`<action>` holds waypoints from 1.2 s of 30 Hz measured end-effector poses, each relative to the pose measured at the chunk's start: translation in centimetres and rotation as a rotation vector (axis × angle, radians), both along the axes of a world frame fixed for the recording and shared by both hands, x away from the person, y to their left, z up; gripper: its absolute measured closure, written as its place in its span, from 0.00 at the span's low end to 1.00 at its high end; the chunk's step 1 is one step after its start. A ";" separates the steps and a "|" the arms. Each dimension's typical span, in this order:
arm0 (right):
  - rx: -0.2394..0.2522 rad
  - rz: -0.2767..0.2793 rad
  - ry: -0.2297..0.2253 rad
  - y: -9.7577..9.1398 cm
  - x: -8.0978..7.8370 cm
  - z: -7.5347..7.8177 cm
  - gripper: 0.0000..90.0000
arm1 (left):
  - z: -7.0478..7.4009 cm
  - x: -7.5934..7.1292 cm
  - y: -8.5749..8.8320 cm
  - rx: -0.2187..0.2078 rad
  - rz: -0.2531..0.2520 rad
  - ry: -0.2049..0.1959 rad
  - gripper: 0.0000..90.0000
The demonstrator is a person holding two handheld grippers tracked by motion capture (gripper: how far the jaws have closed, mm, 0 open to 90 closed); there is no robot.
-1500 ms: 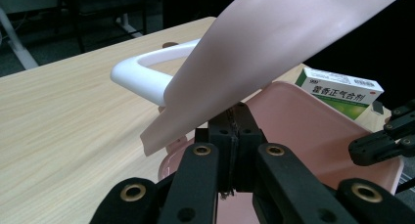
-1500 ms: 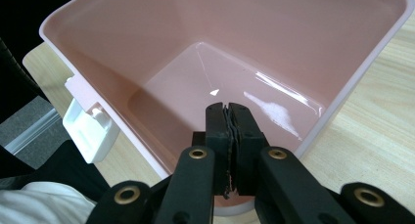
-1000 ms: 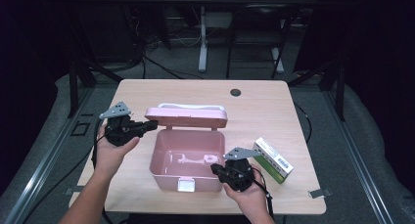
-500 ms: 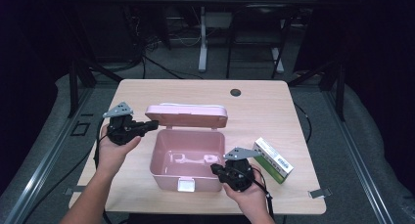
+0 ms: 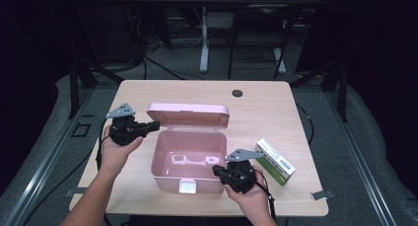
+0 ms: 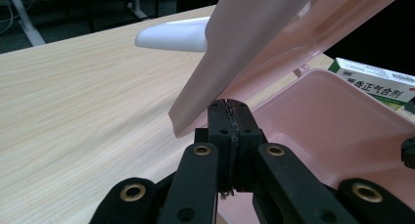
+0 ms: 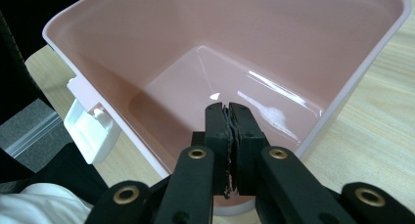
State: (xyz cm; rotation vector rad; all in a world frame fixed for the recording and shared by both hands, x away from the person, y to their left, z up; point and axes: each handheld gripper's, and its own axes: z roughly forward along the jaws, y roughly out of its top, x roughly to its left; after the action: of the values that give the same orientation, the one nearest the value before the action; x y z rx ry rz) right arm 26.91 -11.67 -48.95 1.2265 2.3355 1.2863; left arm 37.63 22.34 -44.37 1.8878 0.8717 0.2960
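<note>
Pink storage box (image 5: 190, 159) sits at table (image 5: 148, 95) centre-front, lid (image 5: 190, 116) raised past upright w/ left gripper (image 5: 154, 126) at its left corner, jaws shut, nothing gripped. Right gripper (image 5: 217, 170) rests at box's front-right rim, jaws shut, empty. Medicine carton (image 5: 274, 161) lies just right of box, not yet loaded; opening judged done, loading left.

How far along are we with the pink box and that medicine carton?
Done: the pink box stands open, its lid raised behind it. In hand: the left gripper, shut, sits at the lid's left edge; the right gripper, shut, sits at the box's front right rim. Left: the box is empty, and the medicine carton lies untouched on the table to its right, probably meant to go in.
</note>
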 end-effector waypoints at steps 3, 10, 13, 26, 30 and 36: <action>0.000 0.000 -0.001 0.0 0.0 0.0 0.97 | -0.2 0.2 0.0 0.002 0.001 0.007 0.99; -0.001 -0.001 -0.002 0.0 0.0 0.0 0.97 | -0.7 0.7 -0.2 -0.004 0.015 0.011 0.99; -0.002 0.000 -0.003 0.0 0.0 0.0 0.97 | -0.8 0.8 -0.1 0.002 0.016 0.011 0.99; -0.002 0.000 -0.006 0.0 0.0 0.0 0.98 | -1.5 1.3 -0.1 0.013 0.022 0.021 0.99; -0.002 -0.001 -0.007 0.0 0.0 0.0 0.98 | -1.6 1.4 -0.1 0.012 0.032 0.019 0.99; -0.003 -0.002 -0.007 0.0 0.0 0.0 0.98 | -1.7 1.5 -0.1 0.011 0.036 0.021 0.99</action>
State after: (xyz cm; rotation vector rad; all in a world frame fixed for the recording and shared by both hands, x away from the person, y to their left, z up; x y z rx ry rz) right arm 26.86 -11.67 -48.99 1.2208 2.3302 1.2836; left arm 39.12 22.27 -46.08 1.8900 0.9205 0.3043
